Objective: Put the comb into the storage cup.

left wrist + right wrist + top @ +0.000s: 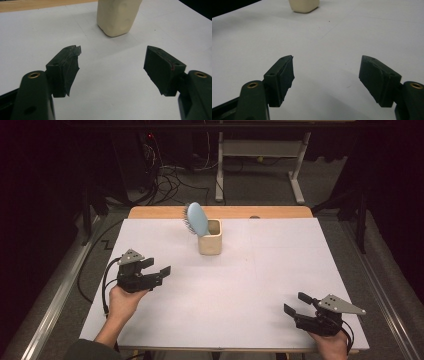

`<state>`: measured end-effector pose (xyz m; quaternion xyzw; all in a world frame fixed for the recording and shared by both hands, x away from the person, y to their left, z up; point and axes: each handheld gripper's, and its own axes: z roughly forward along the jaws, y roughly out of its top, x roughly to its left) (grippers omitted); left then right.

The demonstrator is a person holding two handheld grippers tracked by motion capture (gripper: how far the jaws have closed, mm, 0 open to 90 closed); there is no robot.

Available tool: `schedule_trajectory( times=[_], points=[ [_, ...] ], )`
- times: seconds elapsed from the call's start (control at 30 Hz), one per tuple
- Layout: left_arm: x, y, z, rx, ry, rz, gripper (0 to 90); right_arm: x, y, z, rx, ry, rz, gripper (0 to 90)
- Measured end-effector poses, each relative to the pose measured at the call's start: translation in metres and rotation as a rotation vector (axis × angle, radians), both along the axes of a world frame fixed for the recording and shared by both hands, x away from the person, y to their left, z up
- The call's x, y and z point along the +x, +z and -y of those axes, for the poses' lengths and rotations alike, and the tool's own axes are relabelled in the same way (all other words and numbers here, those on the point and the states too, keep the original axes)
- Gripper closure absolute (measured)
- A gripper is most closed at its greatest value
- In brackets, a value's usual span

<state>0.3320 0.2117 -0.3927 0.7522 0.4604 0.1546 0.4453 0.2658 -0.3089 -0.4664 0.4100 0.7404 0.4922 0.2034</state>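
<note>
A cream square cup [210,237] stands on the white table [260,270] near its far middle. A light blue hairbrush [196,219] leans out of the cup to the left, bristles facing left. My left gripper [156,267] hovers at the table's left side, jaws apart with nothing between them, pointing toward the cup [117,16]. My right gripper [296,304] rests near the front right corner, also open and empty. The cup's base [304,5] sits far ahead of the right gripper [325,68], and the left gripper [112,58] frames bare table.
A wooden strip [220,212] edges the table's far side. Beyond it stand a white table frame [260,150] and tangled cables [165,180] on the floor. Metal rails [60,295] run along both sides of the table.
</note>
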Motion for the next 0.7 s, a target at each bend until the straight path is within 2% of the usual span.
schedule_trajectory(
  times=[0.7],
  points=[
    [-0.0102, -0.0067, -0.0062, -0.019, -0.001, 0.002, 28.6, -0.0001, 0.0, 0.0002, 0.001, -0.001, 0.0, 28.4]
  ],
)
